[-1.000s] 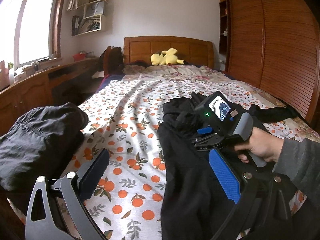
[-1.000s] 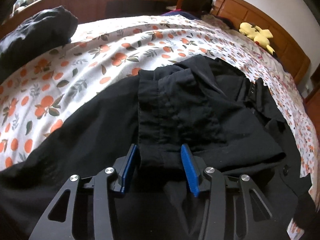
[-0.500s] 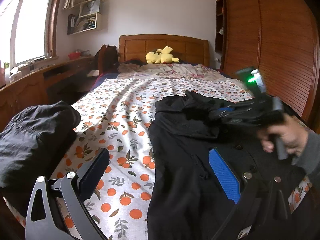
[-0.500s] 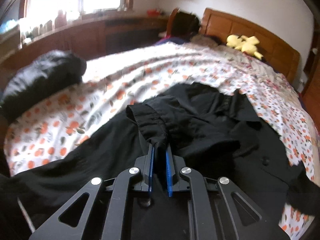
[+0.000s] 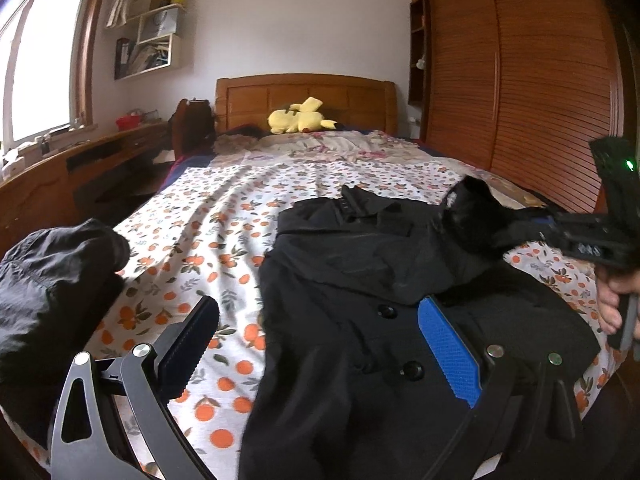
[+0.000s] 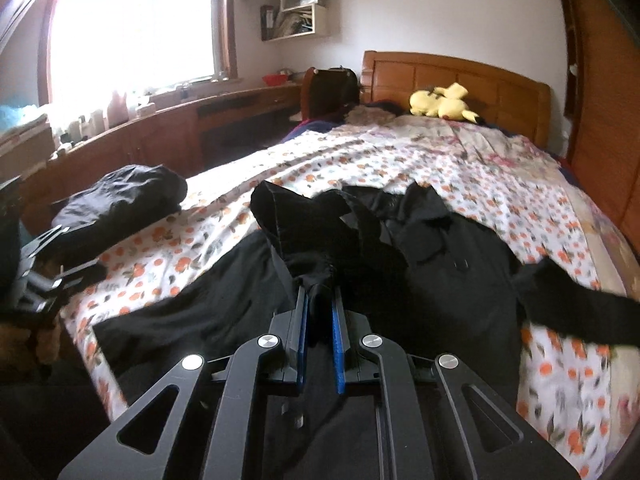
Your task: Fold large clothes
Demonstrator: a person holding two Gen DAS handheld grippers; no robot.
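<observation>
You're looking at a matt black cloth coat [image 5: 352,312] with glossy black buttons [image 5: 412,369], lying on smooth orange-print cotton bedsheet [image 5: 208,240], varnished wooden headboard [image 5: 304,96] shining behind.

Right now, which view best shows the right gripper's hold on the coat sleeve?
The right wrist view: the right gripper is shut on the bunched sleeve, fabric plainly pinched between its blue pads. The left wrist view shows that gripper only side-on at the frame edge, the sleeve raised above the coat.

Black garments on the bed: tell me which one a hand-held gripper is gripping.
The spread-out black coat with buttons; the right hand-held gripper pinches its sleeve. The bundled black garment at the bed's edge lies untouched.
</observation>
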